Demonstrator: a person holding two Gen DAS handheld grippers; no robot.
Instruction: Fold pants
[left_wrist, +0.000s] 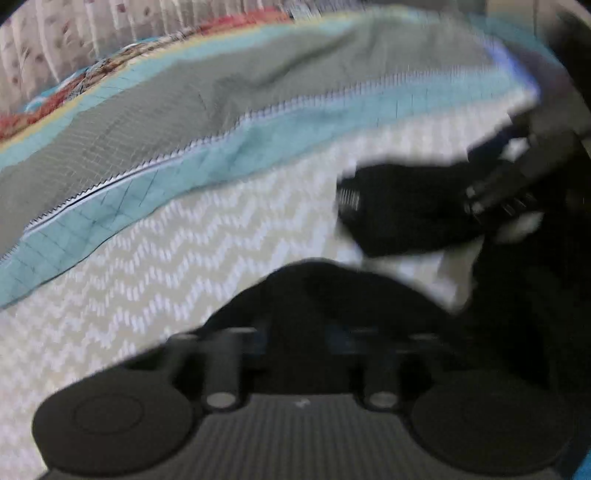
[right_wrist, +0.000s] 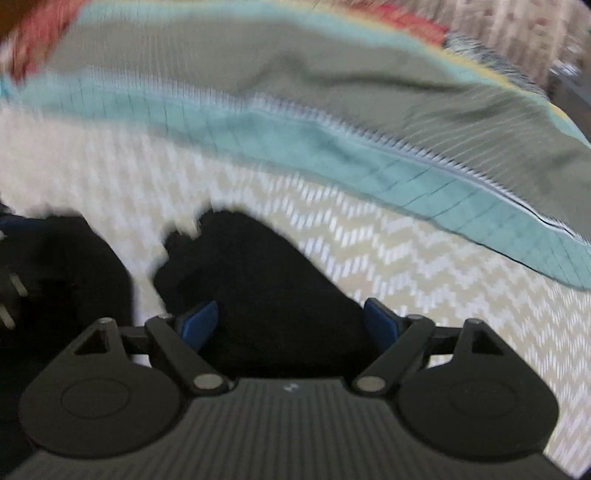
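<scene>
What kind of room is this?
Probably a bedroom: a bed with a cream zigzag-patterned sheet, a teal and grey quilted blanket, and black pants being folded on top.

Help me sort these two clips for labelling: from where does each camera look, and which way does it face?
Left wrist: sits on the left tool, looks down and forward over black pants at a zigzag bedspread; the other tool shows at the right.
Right wrist: sits on the right tool, looks down over its blue pads with pants between them.
Both share: pants, bedspread, teal-edged quilt.
</scene>
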